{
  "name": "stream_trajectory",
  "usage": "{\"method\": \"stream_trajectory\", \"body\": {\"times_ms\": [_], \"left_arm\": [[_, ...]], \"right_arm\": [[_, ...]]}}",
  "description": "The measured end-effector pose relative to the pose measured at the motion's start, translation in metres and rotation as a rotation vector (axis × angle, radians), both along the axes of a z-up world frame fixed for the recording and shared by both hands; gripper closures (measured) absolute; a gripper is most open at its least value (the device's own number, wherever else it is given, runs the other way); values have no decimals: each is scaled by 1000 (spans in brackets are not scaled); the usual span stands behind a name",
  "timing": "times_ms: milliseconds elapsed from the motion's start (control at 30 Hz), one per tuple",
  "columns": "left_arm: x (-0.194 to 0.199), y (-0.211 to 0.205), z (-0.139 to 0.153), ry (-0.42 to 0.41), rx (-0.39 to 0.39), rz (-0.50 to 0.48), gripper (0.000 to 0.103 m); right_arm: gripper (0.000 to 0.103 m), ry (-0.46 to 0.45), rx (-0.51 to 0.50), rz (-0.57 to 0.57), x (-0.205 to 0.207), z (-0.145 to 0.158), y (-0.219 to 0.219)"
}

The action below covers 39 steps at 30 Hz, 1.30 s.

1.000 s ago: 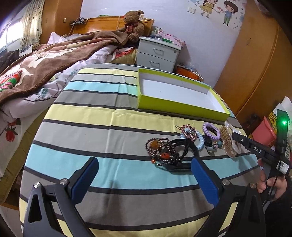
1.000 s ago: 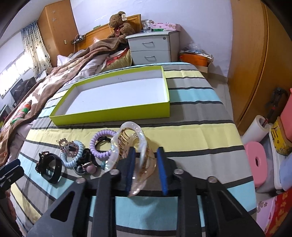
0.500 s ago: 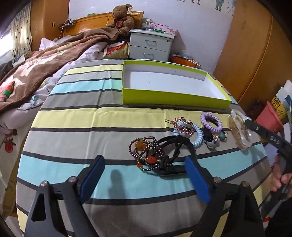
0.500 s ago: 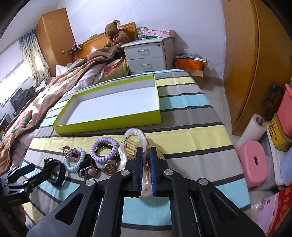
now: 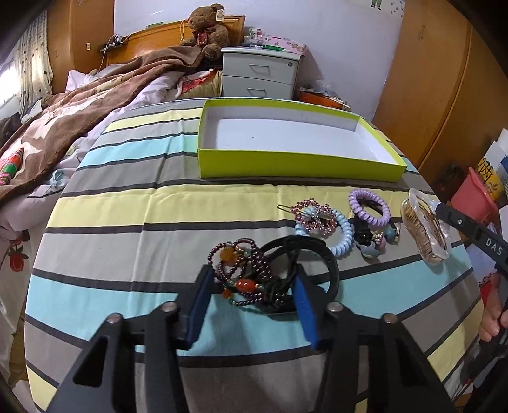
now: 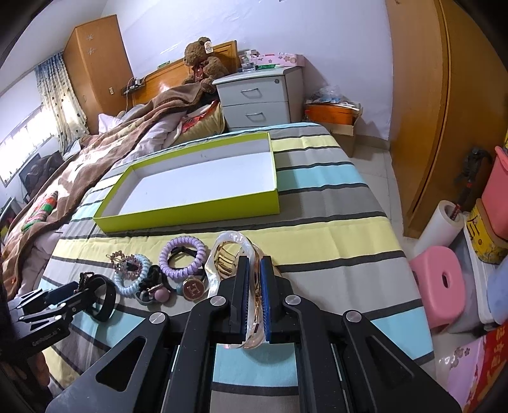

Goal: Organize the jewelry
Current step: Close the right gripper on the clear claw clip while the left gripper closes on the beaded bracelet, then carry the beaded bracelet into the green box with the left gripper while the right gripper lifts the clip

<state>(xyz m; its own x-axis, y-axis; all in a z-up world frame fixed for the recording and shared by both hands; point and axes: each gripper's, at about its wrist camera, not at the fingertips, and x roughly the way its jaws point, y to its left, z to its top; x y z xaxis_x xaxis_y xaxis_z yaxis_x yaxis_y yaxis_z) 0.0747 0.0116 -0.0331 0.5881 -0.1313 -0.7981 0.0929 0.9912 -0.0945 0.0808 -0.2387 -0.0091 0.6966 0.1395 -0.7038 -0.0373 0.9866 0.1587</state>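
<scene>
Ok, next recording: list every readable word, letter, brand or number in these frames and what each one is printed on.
"DAS" – on the right claw's black finger arm, seen from the left wrist.
"H" – on the round charm of a hair tie.
Embossed text on the left claw's body: too blurred to read.
Character on the yellow container: partly cut off, unreadable.
Teddy bear's tag: too small.

A pale lilac wall (image 6: 222,28) backs the room. Against it stands a wooden headboard (image 6: 177,74) with a brown teddy bear (image 6: 201,60) sitting on it, beside a grey two-drawer nightstand (image 6: 260,98). A brown blanket (image 5: 79,108) lies rumpled over the bed. Daylight comes through a curtained window (image 6: 35,127) next to a tall wooden wardrobe (image 6: 95,73). A pink stool (image 6: 444,286) stands on the tiled floor (image 6: 381,171).
</scene>
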Motion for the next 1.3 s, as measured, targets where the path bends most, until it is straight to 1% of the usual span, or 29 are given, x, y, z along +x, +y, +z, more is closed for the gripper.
{"method": "stream_trajectory", "body": {"times_ms": [67, 100, 167, 233, 300, 467, 533, 633, 700, 933, 1067, 1100, 1300], "left_arm": [[1, -2, 0, 0, 14, 2, 61], [1, -3, 0, -1, 17, 4, 65], [1, -3, 0, -3, 21, 2, 68], [1, -2, 1, -2, 16, 11, 74], [0, 0, 2, -9, 18, 20, 79], [-3, 7, 14, -44, 9, 45, 79], [-3, 10, 19, -57, 6, 50, 79], [-3, 13, 22, -66, 1, 57, 79], [-2, 13, 24, -68, 1, 59, 79], [-1, 13, 26, -69, -2, 57, 79], [1, 13, 30, -72, -4, 57, 79], [1, 13, 31, -76, -4, 56, 79], [1, 14, 41, -96, -3, 54, 79]], "right_arm": [[96, 0, -2, -2, 0, 0, 0], [96, 1, -2, -3, 0, -1, -1], [96, 2, -1, -3, 0, 0, -1], [96, 2, -1, -1, 0, -1, -1], [96, 3, -2, -1, 0, -1, -1], [95, 26, -6, -10, 2, -5, -6], [90, 41, 2, -12, 4, -7, -8], [89, 65, 14, 4, 8, -12, -7], [84, 78, 0, 15, 10, -14, -3], [84, 127, -74, 21, 20, -23, 0], [85, 133, -61, 15, 19, -24, -3], [87, 129, -65, 11, 18, -23, -3], [87, 112, -48, -1, 15, -15, -9]]}}
